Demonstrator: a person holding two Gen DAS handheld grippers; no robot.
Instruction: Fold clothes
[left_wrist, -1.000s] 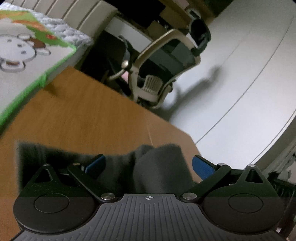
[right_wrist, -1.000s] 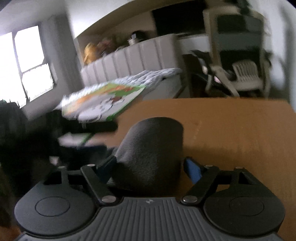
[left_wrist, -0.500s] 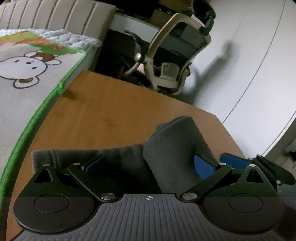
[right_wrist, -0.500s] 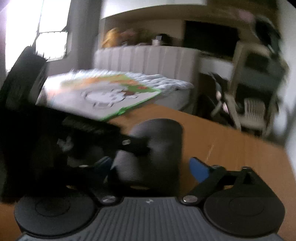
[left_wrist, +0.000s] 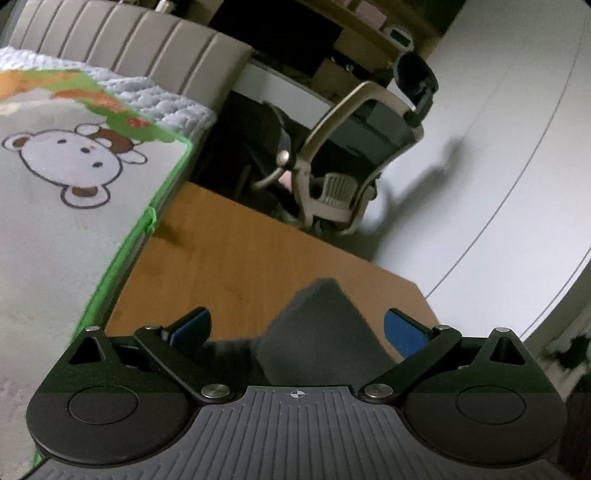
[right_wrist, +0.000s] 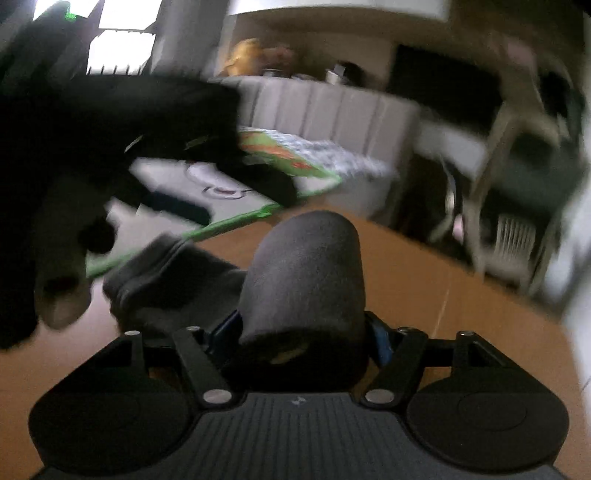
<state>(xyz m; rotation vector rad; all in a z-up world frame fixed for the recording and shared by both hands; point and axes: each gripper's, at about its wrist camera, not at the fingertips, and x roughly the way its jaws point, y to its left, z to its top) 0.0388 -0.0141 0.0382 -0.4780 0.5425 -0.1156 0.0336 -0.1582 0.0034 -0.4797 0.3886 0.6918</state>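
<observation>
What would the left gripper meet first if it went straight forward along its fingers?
The left gripper would probably meet the raised fold of the grey garment first, which already lies between its open fingers. Beyond is the wooden table. Depth is uncertain.

A dark grey garment (left_wrist: 325, 343) lies against an orange-brown wooden table (left_wrist: 236, 266), framed by black grippers with blue finger pads (left_wrist: 404, 334). Beside the table, a pale mat (left_wrist: 55, 221) edged in bright green carries a white cartoon bear outlined in brown, with orange and green shapes above it. A beige-framed office chair (left_wrist: 354, 162) with black mesh stands before a white wall (left_wrist: 498, 147).
</observation>
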